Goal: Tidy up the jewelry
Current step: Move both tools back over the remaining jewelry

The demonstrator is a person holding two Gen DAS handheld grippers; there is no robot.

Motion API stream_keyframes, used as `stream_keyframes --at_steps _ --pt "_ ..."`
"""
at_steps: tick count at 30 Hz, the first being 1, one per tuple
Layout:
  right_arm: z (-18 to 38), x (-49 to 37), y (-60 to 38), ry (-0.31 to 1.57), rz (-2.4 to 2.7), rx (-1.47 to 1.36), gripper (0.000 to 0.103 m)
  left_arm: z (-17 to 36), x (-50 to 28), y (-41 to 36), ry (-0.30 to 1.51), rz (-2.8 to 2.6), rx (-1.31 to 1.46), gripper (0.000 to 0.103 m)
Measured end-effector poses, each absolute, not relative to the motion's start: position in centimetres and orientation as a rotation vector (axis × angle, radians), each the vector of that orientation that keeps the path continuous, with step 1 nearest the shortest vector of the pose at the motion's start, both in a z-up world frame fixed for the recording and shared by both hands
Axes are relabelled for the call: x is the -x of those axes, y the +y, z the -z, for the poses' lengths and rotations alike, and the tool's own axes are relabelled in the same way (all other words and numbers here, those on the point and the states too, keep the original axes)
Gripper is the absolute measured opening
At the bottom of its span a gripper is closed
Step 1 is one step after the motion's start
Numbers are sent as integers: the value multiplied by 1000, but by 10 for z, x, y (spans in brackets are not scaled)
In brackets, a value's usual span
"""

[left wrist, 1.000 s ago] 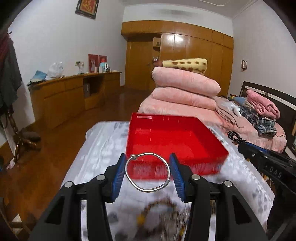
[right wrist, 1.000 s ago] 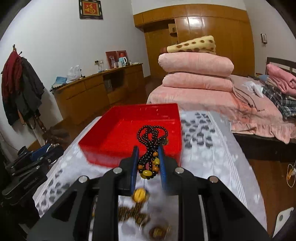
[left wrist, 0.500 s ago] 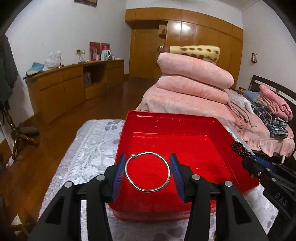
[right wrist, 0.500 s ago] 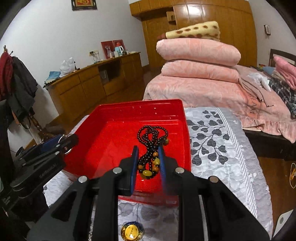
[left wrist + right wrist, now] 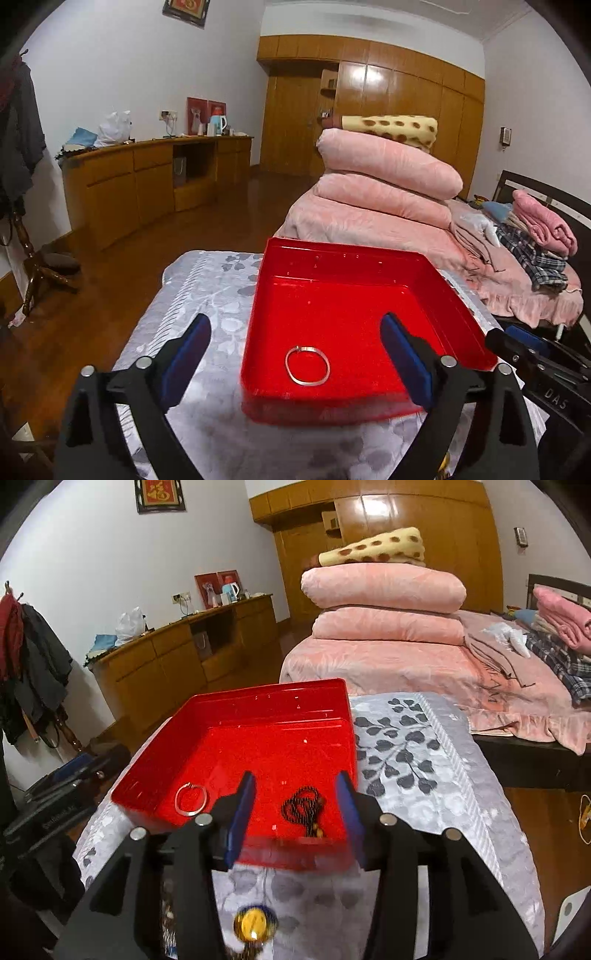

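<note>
A red tray (image 5: 347, 258) stands on the table; it also shows in the right wrist view (image 5: 273, 694). A silver bangle (image 5: 307, 365) lies flat on the tray floor near its front edge, and it shows in the right wrist view (image 5: 190, 799) too. A dark bead necklace (image 5: 304, 810) with amber beads lies in the tray's front right part. My left gripper (image 5: 295, 354) is open and empty, its jaws wide apart above the bangle. My right gripper (image 5: 295, 812) is open and empty above the necklace.
The table has a grey leaf-patterned cloth (image 5: 413, 760). A gold round pendant (image 5: 253, 925) and more jewelry lie blurred on the cloth in front of the tray. A bed with folded pink quilts (image 5: 384, 184) stands behind, a wooden sideboard (image 5: 147, 181) at left.
Both grippers opened. The bangle dropped from the left gripper into the tray, and the bead necklace dropped from the right gripper into the tray.
</note>
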State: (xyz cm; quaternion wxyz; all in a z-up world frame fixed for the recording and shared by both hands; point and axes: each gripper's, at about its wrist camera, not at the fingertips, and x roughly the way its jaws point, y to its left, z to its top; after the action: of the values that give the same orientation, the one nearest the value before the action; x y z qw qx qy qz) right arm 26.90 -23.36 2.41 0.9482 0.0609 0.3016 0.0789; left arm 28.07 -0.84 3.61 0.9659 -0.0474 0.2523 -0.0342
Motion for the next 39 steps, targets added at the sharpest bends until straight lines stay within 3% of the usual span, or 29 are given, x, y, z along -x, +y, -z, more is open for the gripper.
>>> stream_keyframes --at_steps 3,14,34,39 --pt "-23 -249 -239 610 -157 -137 52 -36 -262 -6 512 59 74 95" --pt "7 -179 -252 678 -139 -153 52 -8 -198 7 603 49 58 96" --pt "48 -139 -238 804 -178 -81 52 30 -146 7 695 59 52 96" --pt "49 -145 -233 816 -182 -77 46 30 -146 7 691 64 60 96"
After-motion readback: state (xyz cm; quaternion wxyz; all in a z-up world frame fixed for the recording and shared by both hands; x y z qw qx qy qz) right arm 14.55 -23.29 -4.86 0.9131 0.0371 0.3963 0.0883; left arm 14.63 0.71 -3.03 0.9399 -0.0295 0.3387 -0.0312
